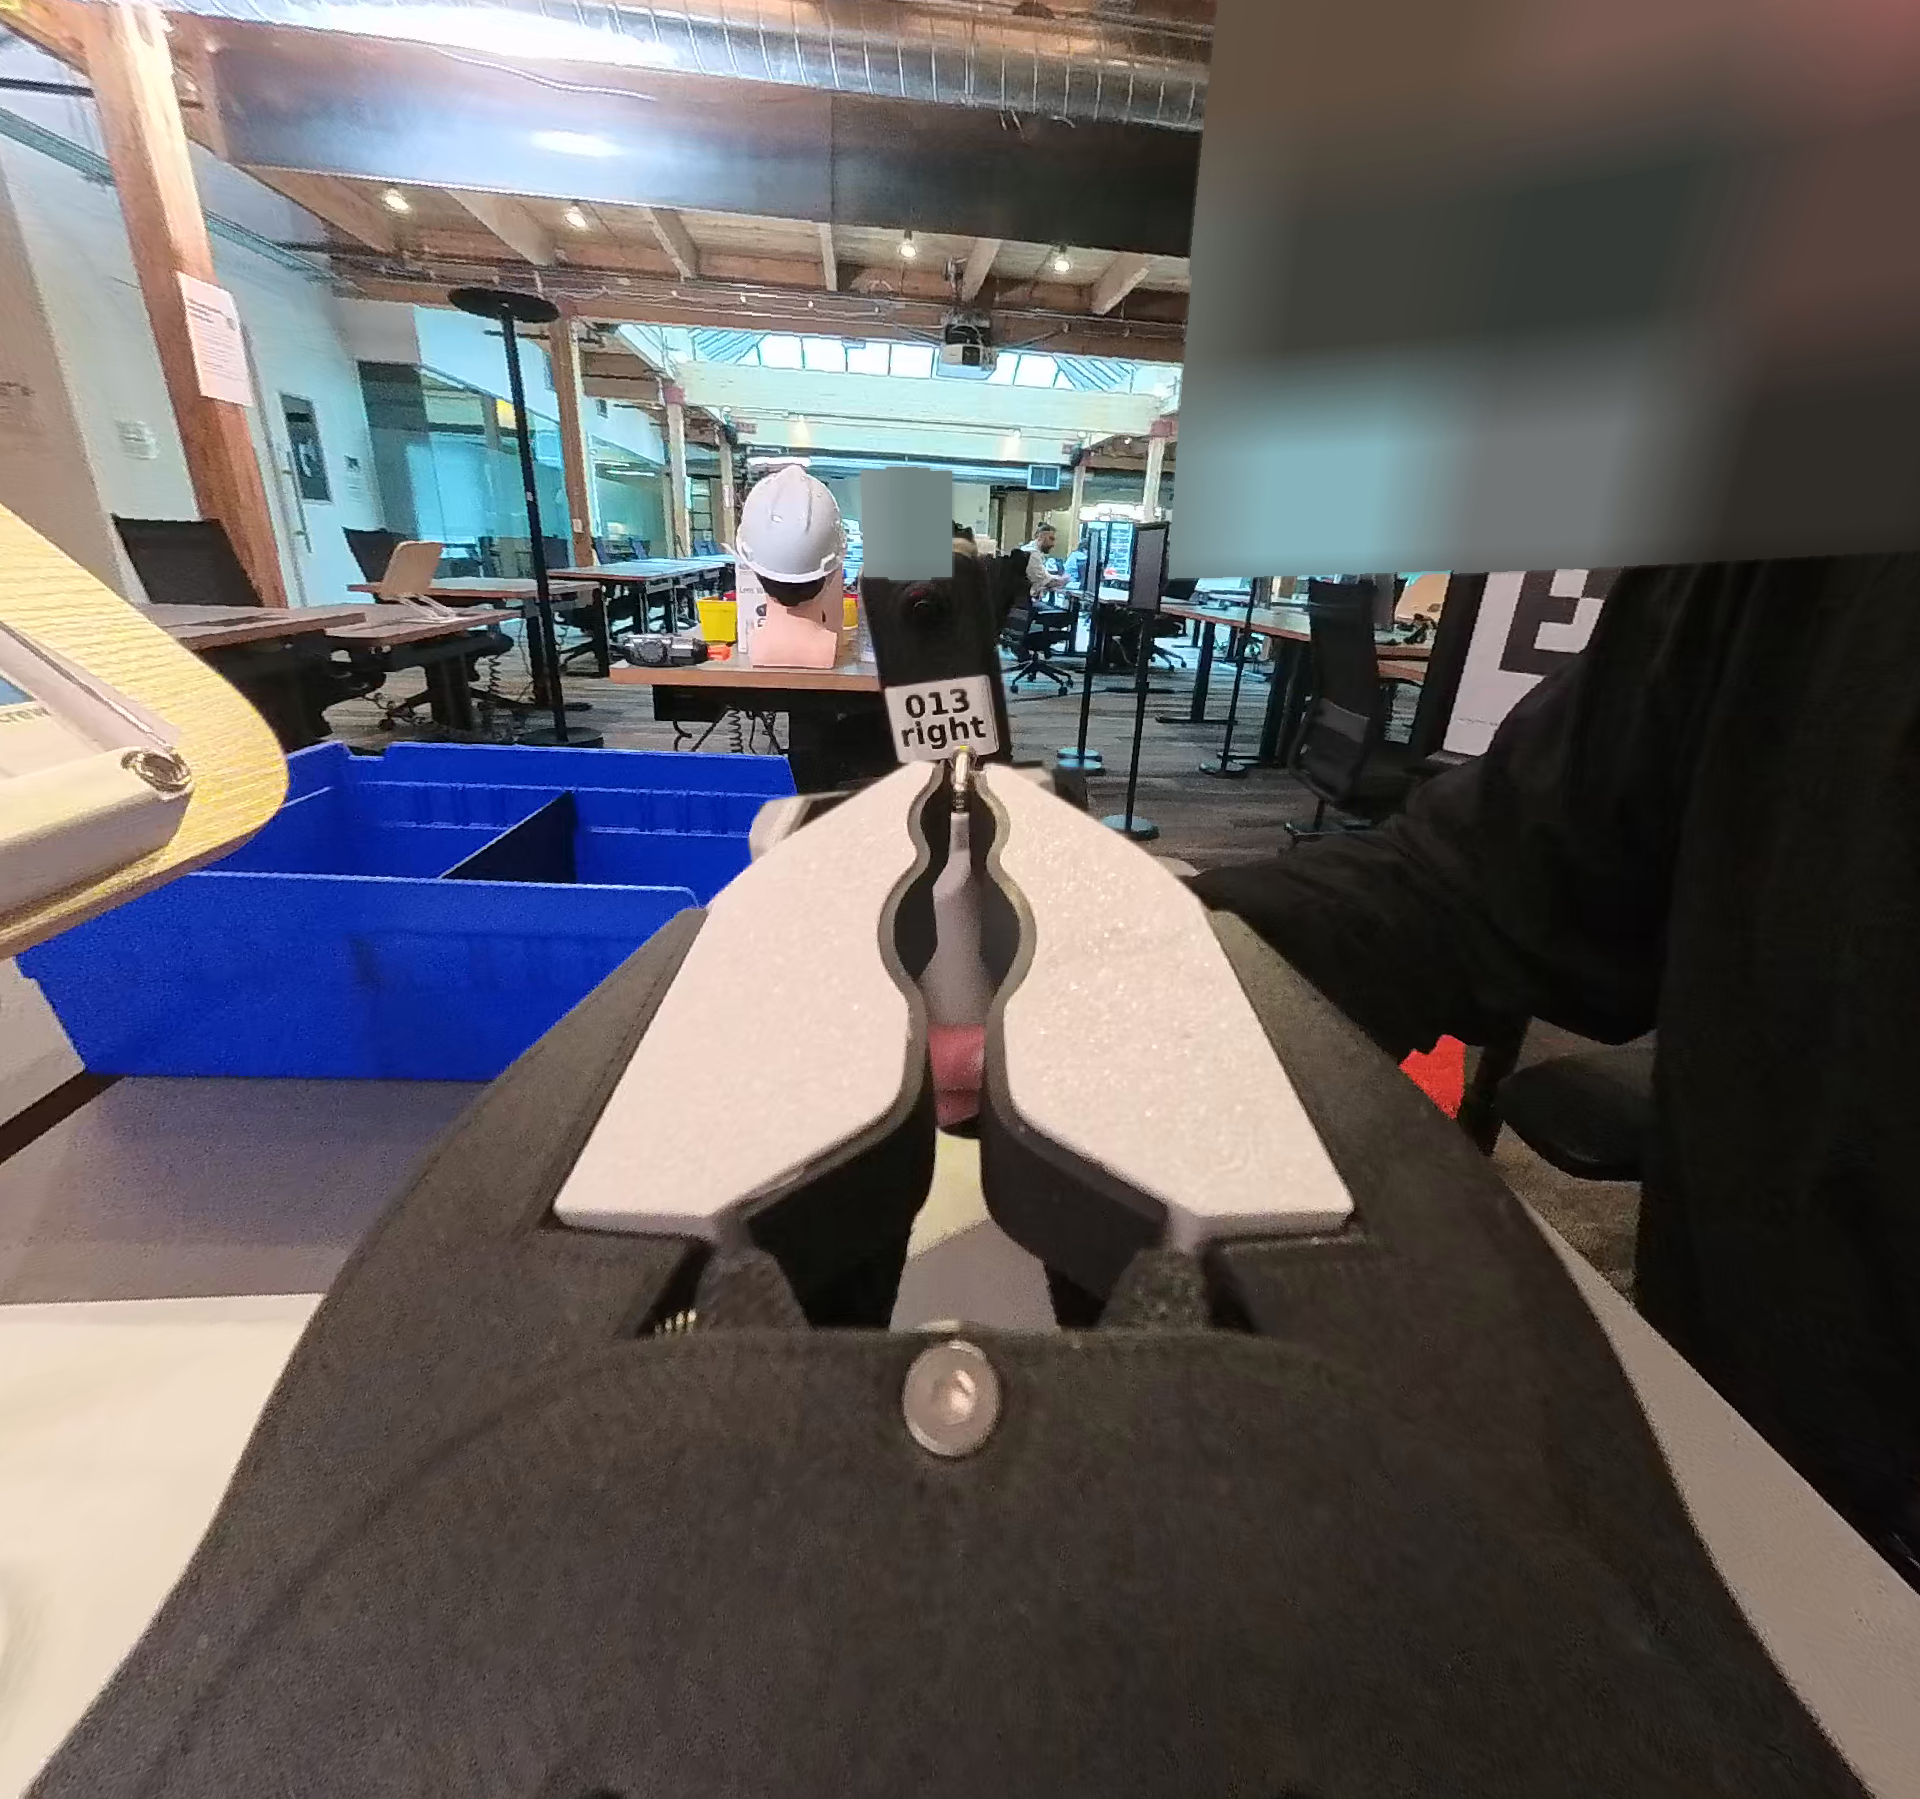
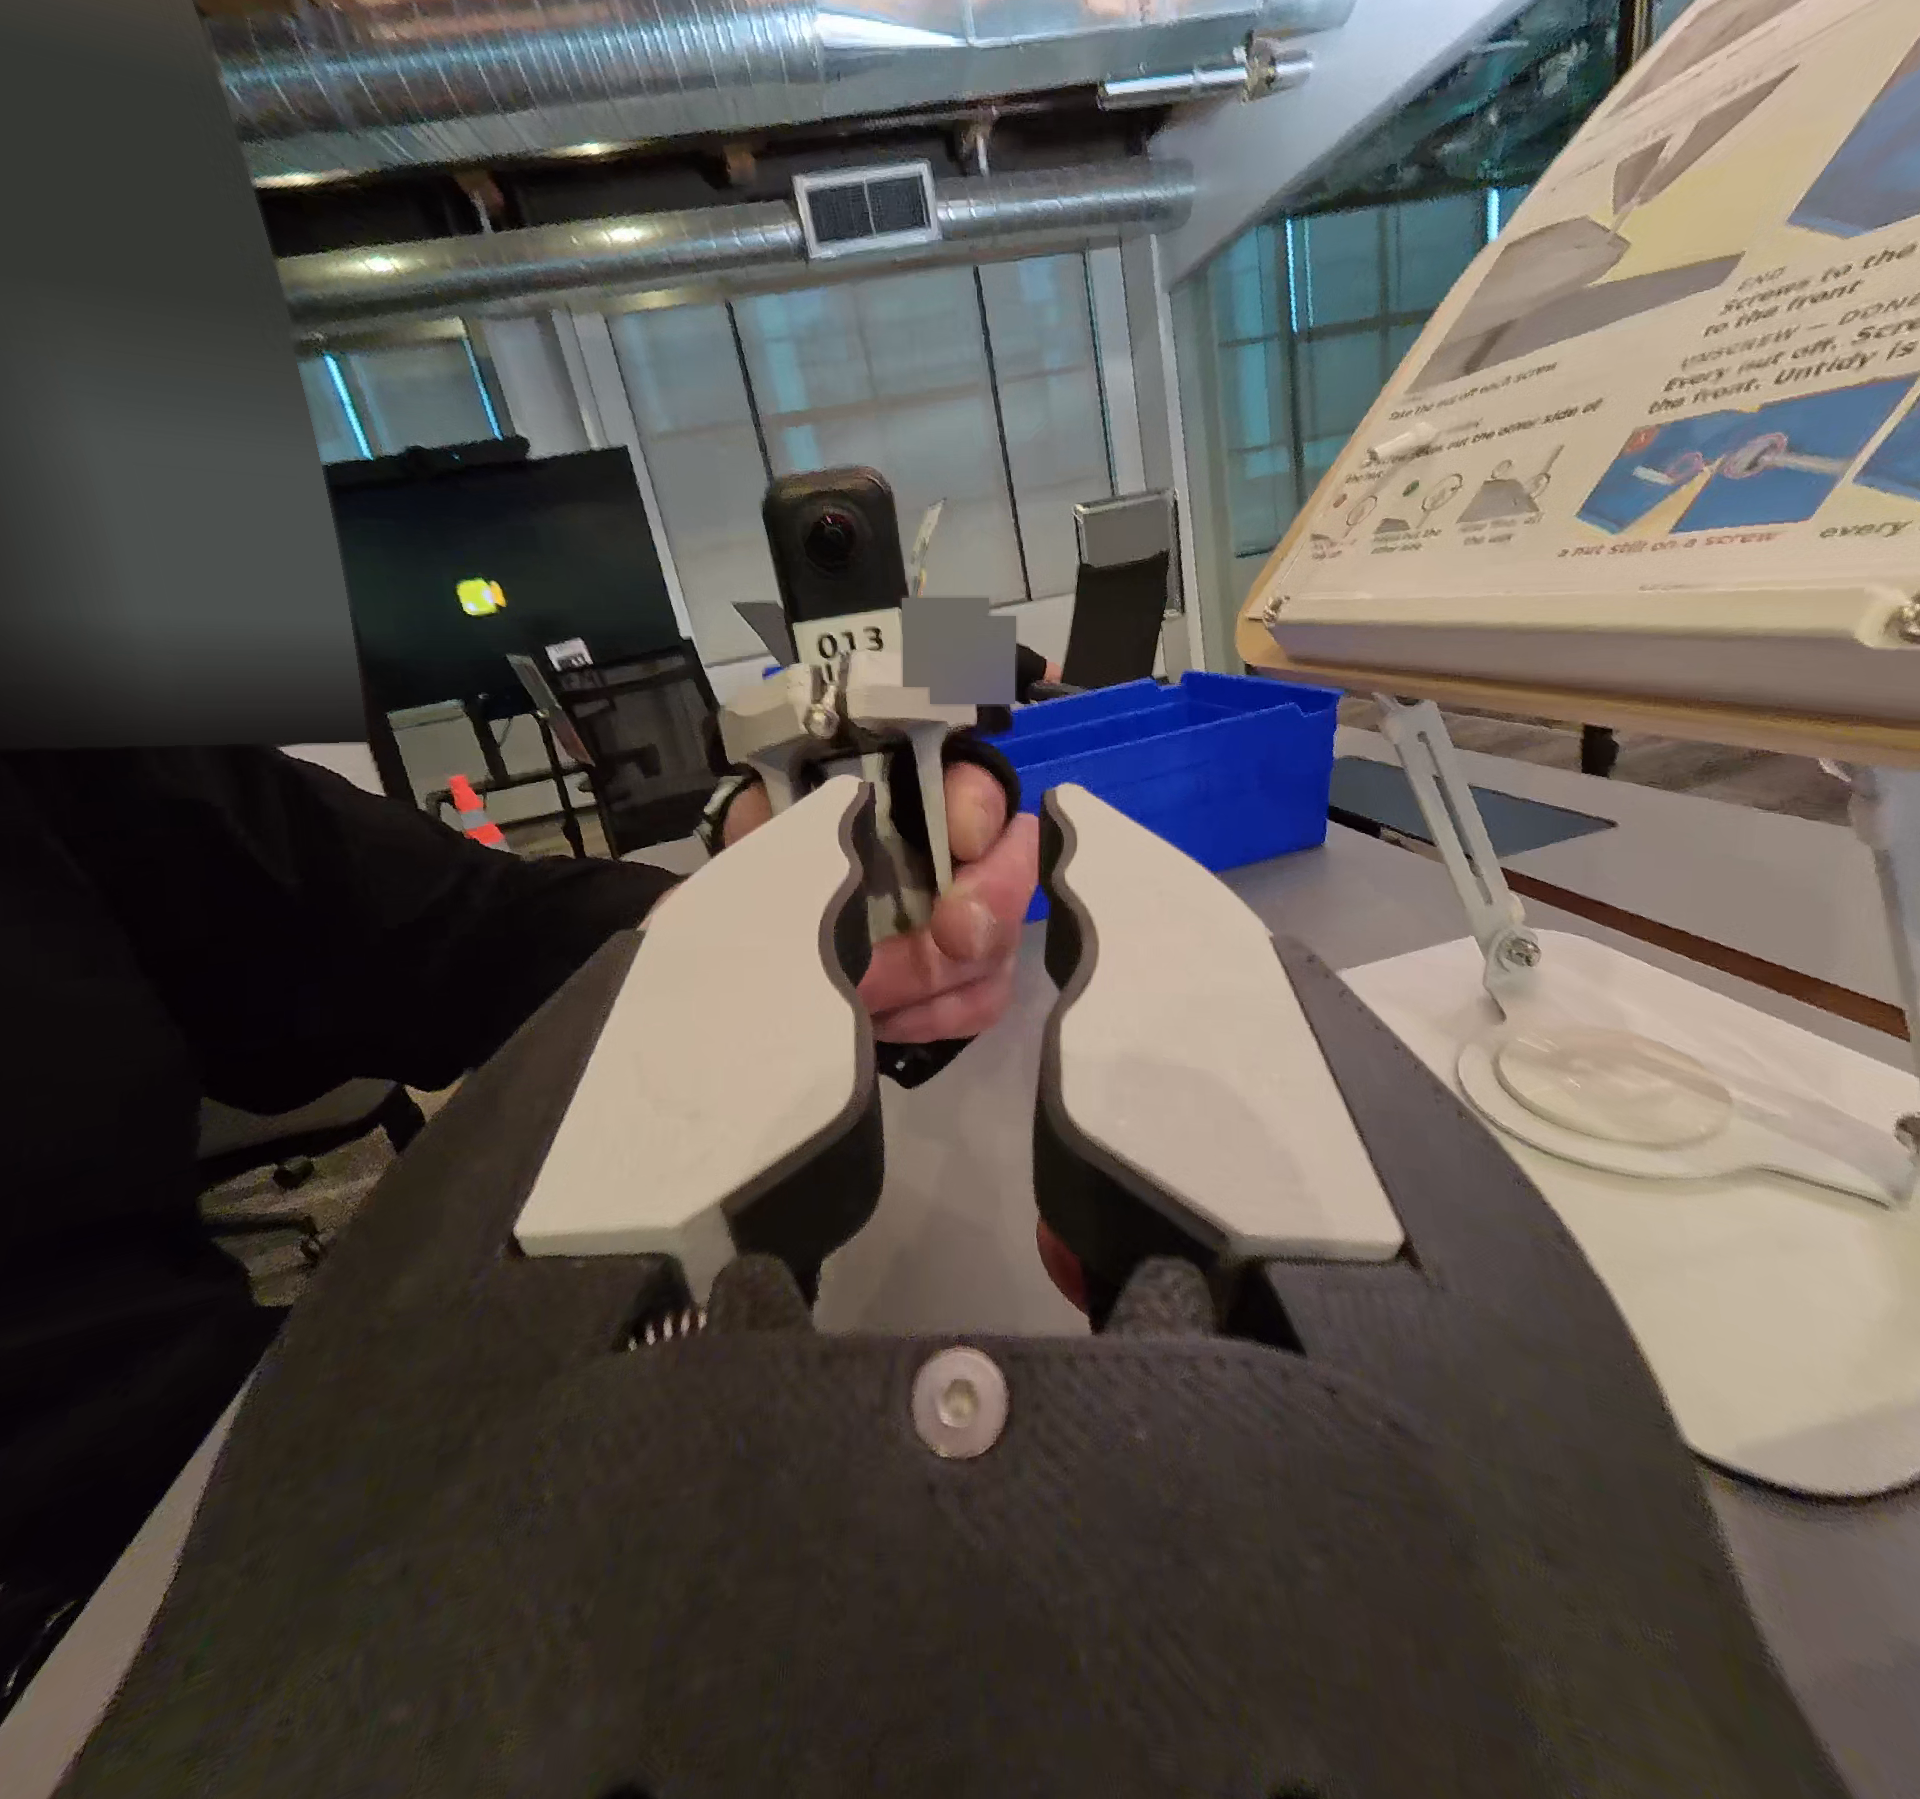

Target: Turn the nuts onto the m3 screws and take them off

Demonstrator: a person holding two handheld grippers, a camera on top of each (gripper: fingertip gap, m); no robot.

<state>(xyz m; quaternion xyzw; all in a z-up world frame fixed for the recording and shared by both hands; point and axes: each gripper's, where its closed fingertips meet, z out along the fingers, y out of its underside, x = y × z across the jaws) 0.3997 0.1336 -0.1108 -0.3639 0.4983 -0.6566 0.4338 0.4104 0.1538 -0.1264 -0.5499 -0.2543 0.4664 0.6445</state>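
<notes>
In the left wrist view my left gripper (image 1: 961, 799) is shut on a small metal screw (image 1: 963, 775) that sticks out past its tips. The right gripper's camera body (image 1: 925, 622) faces it, just beyond the screw. In the right wrist view my right gripper (image 2: 956, 804) is open and empty, jaws well apart. Straight ahead, the left gripper (image 2: 831, 747), held by a hand (image 2: 966, 928), pinches the screw (image 2: 824, 715); a nut seems to sit on it, too small to be sure. The right fingertips stop short of the screw.
A blue divided bin (image 1: 364, 970) stands on the grey table, also in the right wrist view (image 2: 1174, 793). An instruction board (image 2: 1579, 419) on a white stand (image 2: 1714, 1230) rises at the right. A black sleeve (image 1: 1662, 866) reaches in.
</notes>
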